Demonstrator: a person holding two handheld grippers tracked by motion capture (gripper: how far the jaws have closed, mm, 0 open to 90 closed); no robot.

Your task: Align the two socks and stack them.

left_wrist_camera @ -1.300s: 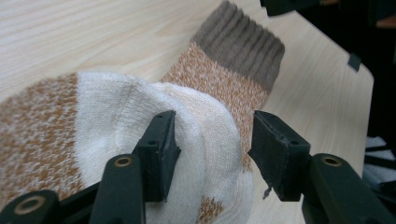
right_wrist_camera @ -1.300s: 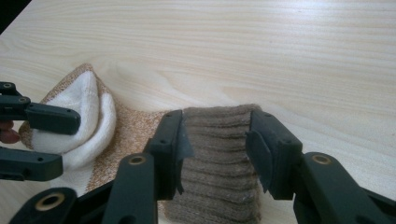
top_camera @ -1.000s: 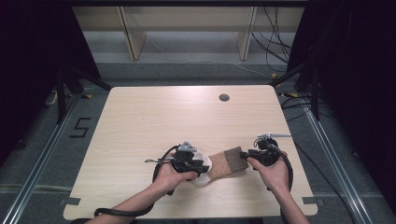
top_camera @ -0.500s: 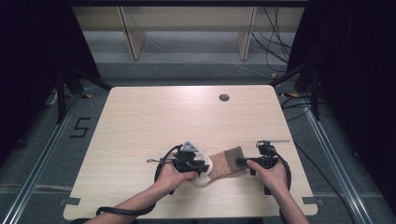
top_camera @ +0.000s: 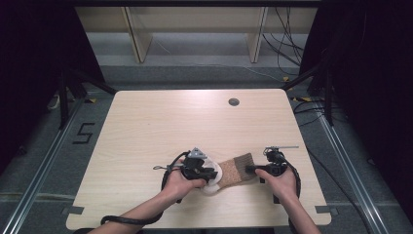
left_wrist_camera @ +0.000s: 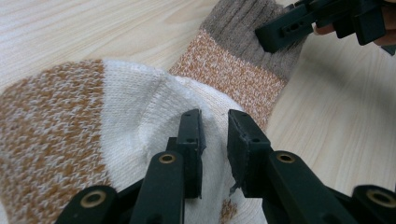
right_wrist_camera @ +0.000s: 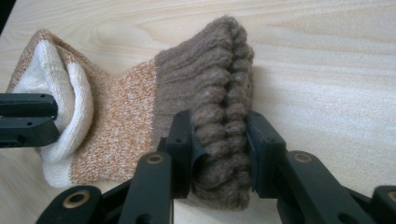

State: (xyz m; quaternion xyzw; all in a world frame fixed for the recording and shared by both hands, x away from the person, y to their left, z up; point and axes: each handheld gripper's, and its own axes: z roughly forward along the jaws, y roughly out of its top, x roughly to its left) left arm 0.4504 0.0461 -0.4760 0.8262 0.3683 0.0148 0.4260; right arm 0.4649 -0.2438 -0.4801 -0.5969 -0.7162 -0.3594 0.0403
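Lengthwise, sock spans between grippers: left gripper nips white heel fold, right gripper clamps brown cuff.

Light wooden table, round grommet near far edge; wooden shelving legs behind; cables on floor.

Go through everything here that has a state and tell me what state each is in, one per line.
Sock: lying on the table, heel bunched up, gripped at both ends.
Left gripper: shut on the sock's white heel fold.
Right gripper: shut on the sock's brown ribbed cuff.
Table: bare light wood around the sock.
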